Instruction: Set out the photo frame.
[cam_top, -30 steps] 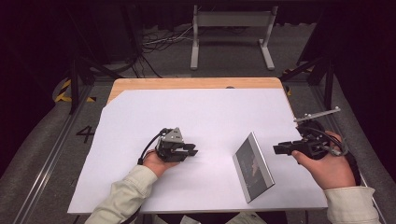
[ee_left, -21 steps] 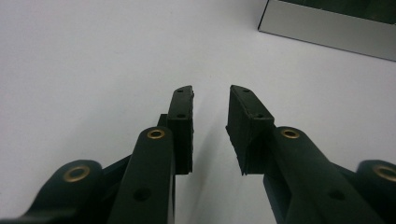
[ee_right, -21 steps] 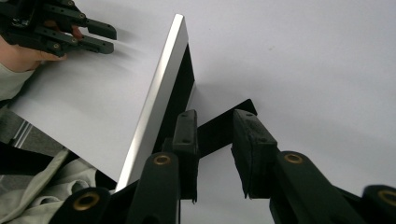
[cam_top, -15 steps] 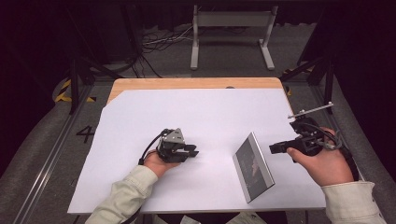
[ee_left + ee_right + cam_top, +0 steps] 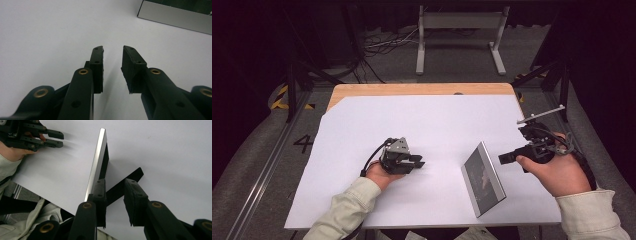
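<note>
High view, surface: a white sheet (image 5: 422,130) covers nearly the whole table, flat and matte; a strip of pale wood tabletop (image 5: 412,89) shows along the far edge.
High view, room: dark surroundings, grey carpeted floor (image 5: 257,165) with a metal rail at the left, black cables behind the table, and a light grey metal stand (image 5: 459,37) on two feet farther back.
High view, frame: a picture frame (image 5: 483,177) with a silver rim and dark glossy face stands tilted on the sheet, toward the near right.
High view, left gripper: the left gripper (image 5: 418,162) rests low on the sheet in a hand with a pale sleeve, well apart from the frame, jaws pointing toward it.
High view, right gripper: the right gripper (image 5: 504,158) is held just right of the frame, black jaws aimed at its upper edge.
Left gripper view, surface: smooth white sheet under the jaws, with soft shadows.
Left gripper view, tool: two black matte jaws with brass-coloured rivets stand apart, nothing between them.
Left gripper view, frame: a brushed silver edge of the frame sits at the upper right, well ahead of the jaws.
Right gripper view, frame: seen edge-on, a thin straight silver rim, dark back panel and a flat black prop leg (image 5: 125,186) resting on the sheet.
Right gripper view, tool: the jaws stand apart, with the prop leg seen in the gap; whether any pad touches the frame I cannot tell.
Right gripper view, far side: the left gripper lies at the upper left, jaws slightly apart.
</note>
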`<action>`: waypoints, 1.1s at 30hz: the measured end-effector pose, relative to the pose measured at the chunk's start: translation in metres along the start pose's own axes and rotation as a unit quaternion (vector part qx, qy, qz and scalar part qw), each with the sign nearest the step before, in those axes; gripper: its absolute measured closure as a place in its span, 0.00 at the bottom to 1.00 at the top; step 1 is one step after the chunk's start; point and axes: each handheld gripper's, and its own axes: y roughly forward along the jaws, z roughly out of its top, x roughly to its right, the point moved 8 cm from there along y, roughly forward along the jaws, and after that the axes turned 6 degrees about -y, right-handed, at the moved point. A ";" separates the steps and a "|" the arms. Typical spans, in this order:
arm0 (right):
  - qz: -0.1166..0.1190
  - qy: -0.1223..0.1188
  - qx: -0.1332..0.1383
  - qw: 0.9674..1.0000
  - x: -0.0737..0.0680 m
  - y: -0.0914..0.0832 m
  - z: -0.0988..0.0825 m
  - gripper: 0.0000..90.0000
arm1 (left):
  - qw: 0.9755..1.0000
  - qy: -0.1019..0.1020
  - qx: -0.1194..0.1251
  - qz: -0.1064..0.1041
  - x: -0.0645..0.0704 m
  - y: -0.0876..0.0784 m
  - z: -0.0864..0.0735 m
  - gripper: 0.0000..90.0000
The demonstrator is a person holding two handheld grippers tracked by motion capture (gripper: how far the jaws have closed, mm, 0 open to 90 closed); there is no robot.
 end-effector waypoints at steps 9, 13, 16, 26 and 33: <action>0.001 0.001 -0.012 1.000 -0.005 -0.002 0.001 0.77 | 1.000 0.000 0.000 0.000 0.000 0.000 0.000 0.79; 0.002 0.003 -0.019 1.000 -0.007 -0.002 0.001 0.76 | 1.000 -0.001 -0.001 0.001 0.000 -0.001 -0.001 0.79; 0.002 0.010 -0.033 0.999 -0.008 -0.001 -0.001 0.76 | 1.000 -0.001 -0.001 0.001 0.000 -0.001 -0.001 0.79; 0.010 0.012 -0.049 0.999 -0.015 0.002 -0.002 0.74 | 1.000 -0.001 -0.002 -0.001 0.000 0.001 0.000 0.79; 0.019 0.012 -0.053 0.998 -0.022 0.003 -0.004 0.72 | 1.000 0.001 -0.004 -0.002 0.001 0.002 0.000 0.78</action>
